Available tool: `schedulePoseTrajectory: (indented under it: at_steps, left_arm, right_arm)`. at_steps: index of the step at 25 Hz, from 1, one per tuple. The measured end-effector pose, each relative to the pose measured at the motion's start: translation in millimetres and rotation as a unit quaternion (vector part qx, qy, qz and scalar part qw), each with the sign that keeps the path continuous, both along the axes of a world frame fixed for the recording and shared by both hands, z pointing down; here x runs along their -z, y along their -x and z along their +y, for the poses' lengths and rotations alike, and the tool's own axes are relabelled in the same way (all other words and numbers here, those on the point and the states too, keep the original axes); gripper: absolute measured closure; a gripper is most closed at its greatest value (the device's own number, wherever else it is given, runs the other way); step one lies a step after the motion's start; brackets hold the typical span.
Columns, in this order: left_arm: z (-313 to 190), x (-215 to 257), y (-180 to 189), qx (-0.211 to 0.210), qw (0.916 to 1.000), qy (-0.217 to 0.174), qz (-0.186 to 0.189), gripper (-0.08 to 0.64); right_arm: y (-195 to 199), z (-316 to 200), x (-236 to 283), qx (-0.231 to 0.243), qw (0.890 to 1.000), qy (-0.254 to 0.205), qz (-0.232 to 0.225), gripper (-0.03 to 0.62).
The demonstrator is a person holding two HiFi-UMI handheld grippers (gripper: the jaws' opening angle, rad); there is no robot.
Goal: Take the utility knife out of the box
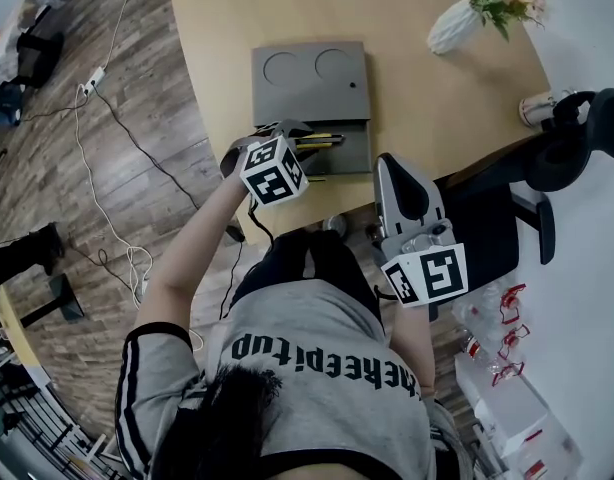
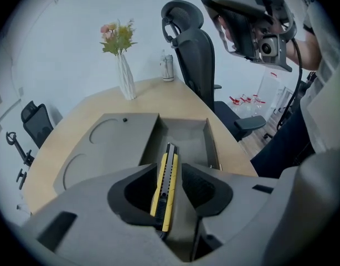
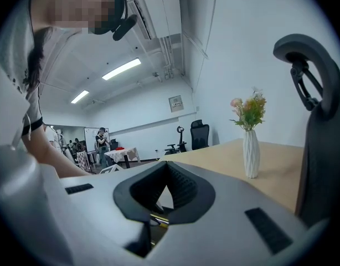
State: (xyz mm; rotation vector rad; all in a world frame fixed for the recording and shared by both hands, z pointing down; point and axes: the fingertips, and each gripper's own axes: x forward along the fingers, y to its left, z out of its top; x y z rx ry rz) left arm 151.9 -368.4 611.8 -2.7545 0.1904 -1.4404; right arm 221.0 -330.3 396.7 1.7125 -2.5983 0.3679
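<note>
Occlusion first: in the left gripper view the near end of the utility knife runs under the body of the left gripper, so I cannot see where its butt ends or what it rests on there. In the head view that gripper's marker cube covers the left end of the open compartment of the box. All I get there is a few yellow slivers at frame centre, too small to sort out. In the right gripper view a thin yellow strip shows low at centre, under the gripper body, and I cannot tell what it is.

Knife position: a yellow body with a dark spine, lying lengthwise and pointing up the frame into the grey box's open compartment. It sits between the left fingers, roughly midway, with a dark gap on either side. Neither pad touches it. Left fingers are spread wide and released, straddling the knife without gripping.

Right gripper: the fingertips meet at the top of the opening, clenched on nothing, with only a small bright wedge behind the tips. In the head view it hangs at centre right, near the box's lower right corner at the near edge of the worktop. It is apart from the knife.

The box lid shows two round recesses, upper centre of the head view.
</note>
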Motion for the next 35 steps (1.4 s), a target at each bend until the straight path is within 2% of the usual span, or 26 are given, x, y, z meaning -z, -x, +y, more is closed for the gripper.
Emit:
schedulePoseTrajectory:
  at_steps: [11,18,29,35]
  left_arm:
    - [-1.6,-26.0,2.0,0.005,0.9992,0.021,-0.034,0.414]
    - [-3.9,-33.3,2.1,0.027,0.9987,0.036,-0.025,0.411]
    - [-2.0,-33.6,3.4,0.045,0.9982,0.021,-0.033,0.428]
    - [0.0,-21.0,4.5,0.062,0.9980,-0.009,0.003,0.431]
  right_arm:
    - [1.8,-3.7,-5.4,-0.001,1.000,0.008,0.000,0.586]
    - [-1.3,-8.1,-8.2,-0.002,1.000,0.011,-0.002,0.586]
    - [2.3,-11.1,-7.7,0.006,1.000,0.011,-0.005,0.586]
    - [2.1,-8.3,-8.3,0.011,1.000,0.010,-0.007,0.586]
